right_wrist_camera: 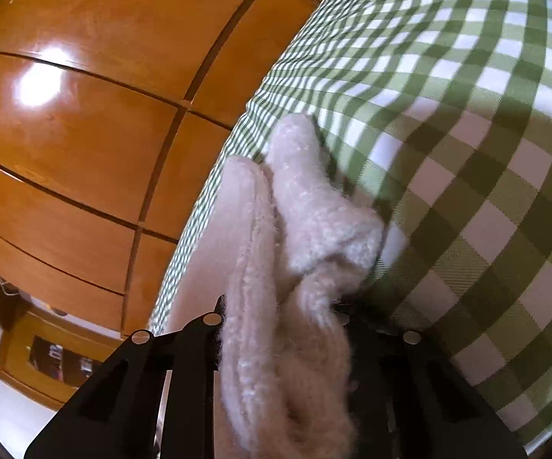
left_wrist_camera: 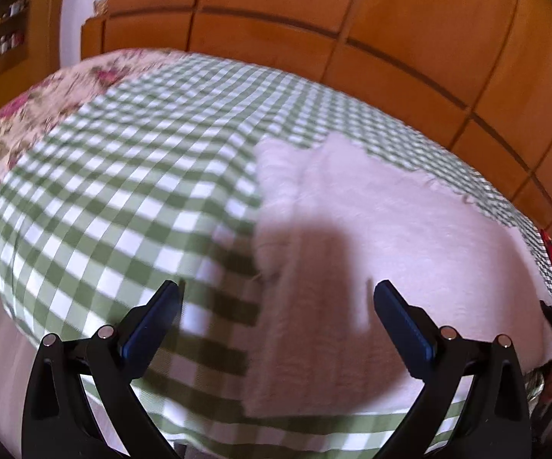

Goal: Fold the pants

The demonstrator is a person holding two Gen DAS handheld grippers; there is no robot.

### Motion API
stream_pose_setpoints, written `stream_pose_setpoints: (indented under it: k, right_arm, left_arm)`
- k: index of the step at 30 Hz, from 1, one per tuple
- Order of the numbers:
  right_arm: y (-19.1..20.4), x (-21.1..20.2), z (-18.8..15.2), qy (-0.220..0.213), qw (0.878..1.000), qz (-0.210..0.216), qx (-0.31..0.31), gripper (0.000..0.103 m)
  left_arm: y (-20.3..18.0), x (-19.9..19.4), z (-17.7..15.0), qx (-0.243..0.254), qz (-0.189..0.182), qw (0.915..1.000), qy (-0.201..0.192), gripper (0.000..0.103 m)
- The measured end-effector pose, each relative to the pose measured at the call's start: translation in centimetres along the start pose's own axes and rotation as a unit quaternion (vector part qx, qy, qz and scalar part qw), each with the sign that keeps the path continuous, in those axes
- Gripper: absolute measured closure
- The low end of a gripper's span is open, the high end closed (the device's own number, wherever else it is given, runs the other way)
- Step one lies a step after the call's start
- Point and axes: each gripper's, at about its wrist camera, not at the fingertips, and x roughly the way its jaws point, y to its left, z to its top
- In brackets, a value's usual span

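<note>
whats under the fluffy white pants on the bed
The white pants lie on a green checked cover that spreads out around them. The part directly beneath is hidden by the fabric. The right gripper pinches one edge.

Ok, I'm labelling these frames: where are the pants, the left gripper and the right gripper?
pants [left_wrist_camera: 409, 222], left wrist view, flat fluffy top layer.
left gripper [left_wrist_camera: 277, 294], left wrist view, midway between open fingertips.
right gripper [right_wrist_camera: 279, 315], right wrist view, fabric pinched there.
</note>
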Motion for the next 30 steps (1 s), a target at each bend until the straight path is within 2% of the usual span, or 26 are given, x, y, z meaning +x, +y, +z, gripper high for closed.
stream_pose_setpoints:
  k: [6, 18, 25, 30]
  right_arm:
    - [4.4, -1.1, 0.4, 0.001, 1.000, 0.005, -0.024, 0.084]
    - [16.0, -0.6, -1.4, 0.042, 0.994, 0.043, -0.087, 0.086]
    - [22.8, 2.2, -4.9, 0.082, 0.983, 0.067, -0.149, 0.086]
    - [26.6, 6.1, -9.2, 0.126, 0.970, 0.075, -0.194, 0.086]
  left_arm:
    - [0.6, 0.8, -0.4, 0.001, 0.009, 0.9997, 0.021, 0.002]
    - [1.0, 1.0, -0.4, -0.003, 0.004, 0.9998, 0.020, 0.002]
    - [1.6, 0.8, -0.3, -0.023, -0.009, 0.9995, 0.020, 0.002]
    - [1.7, 0.8, -0.3, -0.027, -0.011, 0.9994, 0.019, 0.002]
